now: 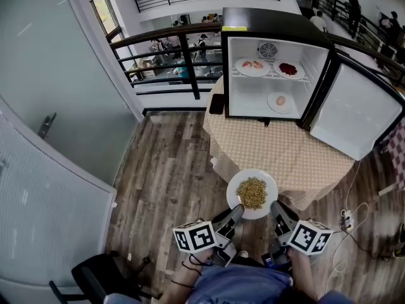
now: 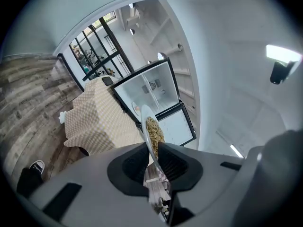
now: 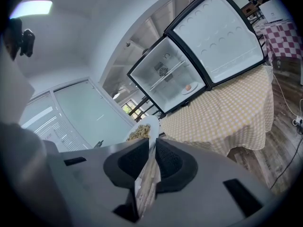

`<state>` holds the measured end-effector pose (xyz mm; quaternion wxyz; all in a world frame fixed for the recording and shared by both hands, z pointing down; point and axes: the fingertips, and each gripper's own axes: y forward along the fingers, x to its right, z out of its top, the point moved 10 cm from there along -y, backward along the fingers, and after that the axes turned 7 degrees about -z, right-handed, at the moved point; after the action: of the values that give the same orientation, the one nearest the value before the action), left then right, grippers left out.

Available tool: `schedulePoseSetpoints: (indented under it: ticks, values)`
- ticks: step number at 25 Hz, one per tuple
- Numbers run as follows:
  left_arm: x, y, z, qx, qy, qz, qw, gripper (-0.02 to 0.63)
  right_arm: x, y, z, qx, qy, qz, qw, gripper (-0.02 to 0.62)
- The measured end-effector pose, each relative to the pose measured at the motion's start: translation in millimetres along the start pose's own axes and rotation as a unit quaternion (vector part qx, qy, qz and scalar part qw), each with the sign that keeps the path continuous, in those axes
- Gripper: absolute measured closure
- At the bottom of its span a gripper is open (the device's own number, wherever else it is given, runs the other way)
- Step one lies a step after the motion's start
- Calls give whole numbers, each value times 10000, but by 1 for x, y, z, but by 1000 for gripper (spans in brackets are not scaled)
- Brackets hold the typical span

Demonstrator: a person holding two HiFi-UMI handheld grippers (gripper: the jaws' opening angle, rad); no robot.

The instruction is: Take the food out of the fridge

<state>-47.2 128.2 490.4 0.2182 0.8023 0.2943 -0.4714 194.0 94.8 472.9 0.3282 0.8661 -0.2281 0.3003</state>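
Observation:
A white plate [image 1: 244,209] heaped with yellowish noodles [image 1: 252,192] hangs in the air in front of the table's near edge. My left gripper [image 1: 235,213] is shut on its left rim, and my right gripper [image 1: 276,209] is shut on its right rim. In the left gripper view the plate [image 2: 148,126] runs edge-on between the pads; the right gripper view shows the plate [image 3: 147,129] the same way. The small black fridge [image 1: 273,27] stands open on the table, with two plates [image 1: 252,66] of food on its shelf and another plate [image 1: 280,101] on its floor.
The fridge door [image 1: 357,111] swings out to the right. A checked cloth covers the table [image 1: 272,147]. A black chair [image 1: 98,277] sits at the lower left. Cables and a power strip [image 1: 347,221] lie on the wood floor at the right. A railing [image 1: 161,49] runs behind.

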Motion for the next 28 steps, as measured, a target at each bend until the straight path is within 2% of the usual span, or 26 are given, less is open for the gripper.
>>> schedulePoseSetpoints:
  ticks: [13, 28]
  values:
    - [30, -20, -65, 139, -52, 6, 9999, 540, 16, -61, -28, -41, -85, 161, 9998, 543]
    - [44, -44, -79, 262, -6, 47, 9996, 541, -1, -82, -41, -57, -115, 242, 9996, 544]
